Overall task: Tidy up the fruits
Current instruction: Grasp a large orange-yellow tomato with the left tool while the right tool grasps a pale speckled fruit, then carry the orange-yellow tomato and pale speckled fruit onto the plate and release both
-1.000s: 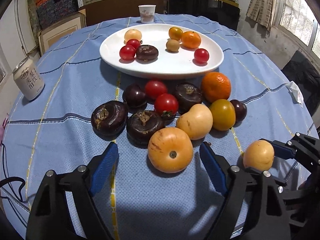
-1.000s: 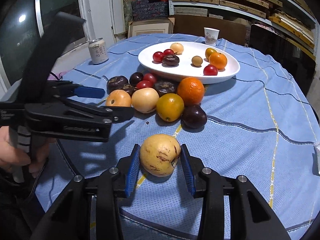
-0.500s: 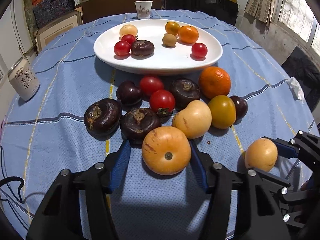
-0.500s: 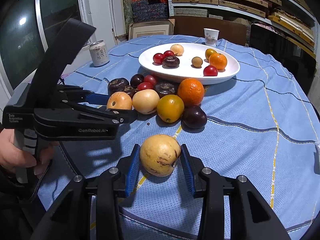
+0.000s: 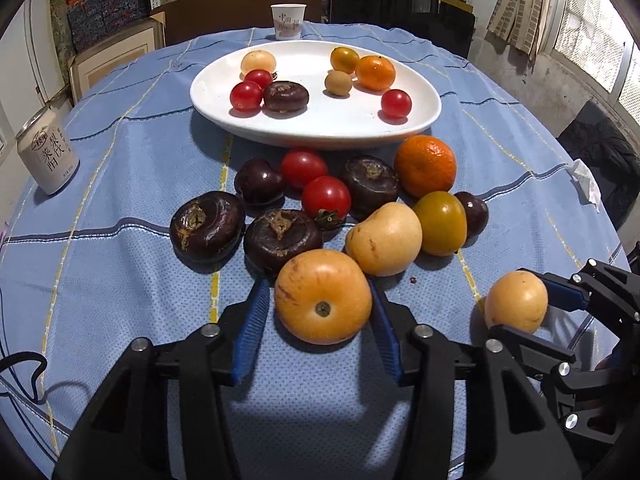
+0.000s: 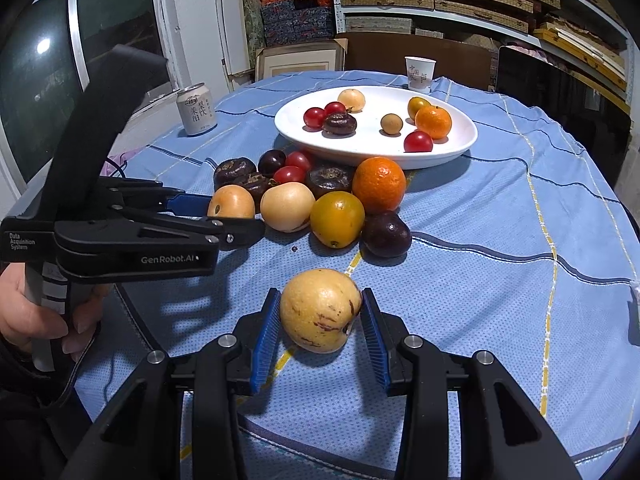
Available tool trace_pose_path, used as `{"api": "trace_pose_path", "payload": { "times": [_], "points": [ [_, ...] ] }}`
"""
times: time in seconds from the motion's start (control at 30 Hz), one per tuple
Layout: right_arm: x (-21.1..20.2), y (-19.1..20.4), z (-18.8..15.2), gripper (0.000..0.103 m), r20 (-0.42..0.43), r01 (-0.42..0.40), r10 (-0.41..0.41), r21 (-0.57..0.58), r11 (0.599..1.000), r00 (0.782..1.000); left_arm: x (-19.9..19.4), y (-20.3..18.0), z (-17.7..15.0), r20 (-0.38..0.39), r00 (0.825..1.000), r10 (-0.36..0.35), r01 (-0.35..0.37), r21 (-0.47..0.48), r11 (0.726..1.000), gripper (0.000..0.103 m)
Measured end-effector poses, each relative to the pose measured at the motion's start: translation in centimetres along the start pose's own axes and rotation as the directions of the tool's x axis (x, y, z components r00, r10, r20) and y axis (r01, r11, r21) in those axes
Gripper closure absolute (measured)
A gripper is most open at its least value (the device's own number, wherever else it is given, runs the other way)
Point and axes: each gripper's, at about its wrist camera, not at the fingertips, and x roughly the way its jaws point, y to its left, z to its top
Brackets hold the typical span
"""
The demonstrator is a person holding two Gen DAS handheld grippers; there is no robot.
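Note:
My left gripper [image 5: 318, 300] is shut on a large orange-yellow round fruit [image 5: 323, 296] at the near edge of a pile of fruit [image 5: 384, 238] on the blue cloth. My right gripper [image 6: 318, 312] is shut on a yellow speckled fruit [image 6: 318, 310], which also shows in the left wrist view [image 5: 516, 301]. A white plate [image 5: 316, 126] behind the pile holds several small fruits. The left gripper shows in the right wrist view [image 6: 224, 216] at the pile's left side.
A drink can [image 5: 48, 158] stands at the table's left edge and a paper cup [image 5: 287, 21] behind the plate. A crumpled tissue [image 5: 585, 182] lies at the right. Shelves and boxes stand behind the round table [image 6: 540, 240].
My left gripper moved forward and its fingers closed in onto the orange-yellow fruit. The right gripper stayed shut on the yellow speckled fruit.

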Motion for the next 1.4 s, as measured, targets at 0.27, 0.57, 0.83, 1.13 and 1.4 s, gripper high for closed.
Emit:
{"api": "trace_pose_path", "payload": {
  "times": [0.27, 0.57, 0.83, 1.13, 1.4],
  "points": [
    [0.0, -0.2, 0.0, 0.062, 0.002, -0.008, 0.008, 0.008, 1.0, 1.0, -0.6, 0.1, -0.3, 0.034, 0.999, -0.023, 0.023, -0.002, 1.0, 0.061],
    [0.1, -0.5, 0.1, 0.062, -0.002, -0.033, 0.033, 0.019, 0.999, 0.999, -2.6, -0.2, -1.8, 0.07, 0.997, -0.036, 0.035, 0.014, 0.999, 0.061],
    [-0.3, -0.9, 0.3, 0.062, 0.017, -0.002, 0.002, 0.047, 0.999, 1.0, -6.0, 0.5, -0.9, 0.146, 0.988, -0.048, 0.048, 0.004, 0.999, 0.061],
    [-4.1, -1.7, 4.9, 0.062, 0.132, 0.103, -0.099, -0.024, 0.994, 0.986, -8.4, 0.8, 3.3, 0.196, 0.978, -0.072, 0.068, 0.027, 0.997, 0.061],
    [-4.5, -4.6, 11.1, 0.062, 0.198, 0.213, -0.202, -0.038, 0.976, 0.959, -5.9, 1.1, 8.2, 0.205, 0.979, 0.013, -0.015, 0.008, 1.0, 0.061]
  ]
}}
